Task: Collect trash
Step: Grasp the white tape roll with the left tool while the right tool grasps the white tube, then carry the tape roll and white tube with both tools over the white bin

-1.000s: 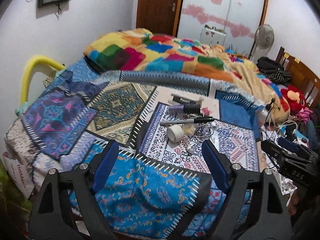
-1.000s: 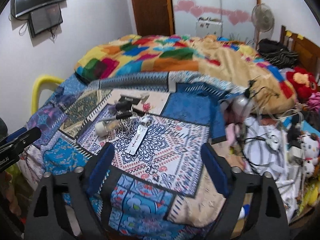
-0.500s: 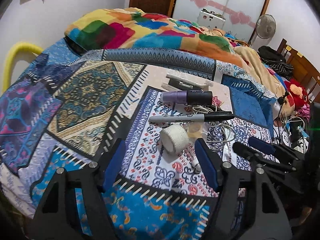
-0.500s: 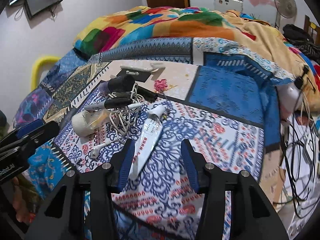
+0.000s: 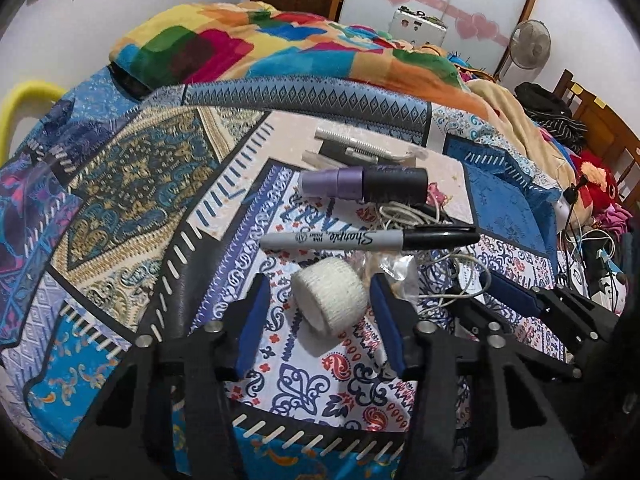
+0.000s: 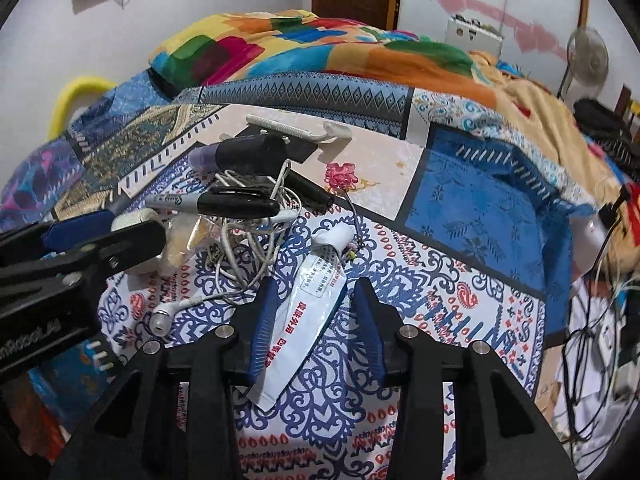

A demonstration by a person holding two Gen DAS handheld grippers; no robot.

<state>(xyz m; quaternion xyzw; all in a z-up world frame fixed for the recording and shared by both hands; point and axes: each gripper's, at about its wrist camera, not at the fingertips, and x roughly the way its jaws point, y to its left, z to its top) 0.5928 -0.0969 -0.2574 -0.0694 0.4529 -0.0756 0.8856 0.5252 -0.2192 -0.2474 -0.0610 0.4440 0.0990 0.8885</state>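
A white bandage roll (image 5: 328,300) lies on the patterned bedspread (image 5: 132,184). My left gripper (image 5: 318,286) straddles it, jaws closing; the right pad sits almost against it and a gap shows on the left. A flat white tube (image 6: 308,312) with printed text lies between the fingers of my right gripper (image 6: 315,284), whose jaws are also closing, with a gap at the right pad. Beyond them lie a Sharpie marker (image 5: 360,239), a clear wrapper (image 5: 396,268), tangled white earphones (image 6: 248,240) and a purple and black cylinder (image 5: 360,184).
A white comb-like piece (image 5: 360,146) on a black card lies farther back. A colourful blanket (image 5: 280,48) is heaped behind. Cables and soft toys (image 5: 592,184) crowd the right edge. A yellow tube (image 5: 16,100) curves at the left.
Both grippers have come down and forward to the items on the bed, and their jaws have narrowed. The left now flanks the roll, the right the tube.
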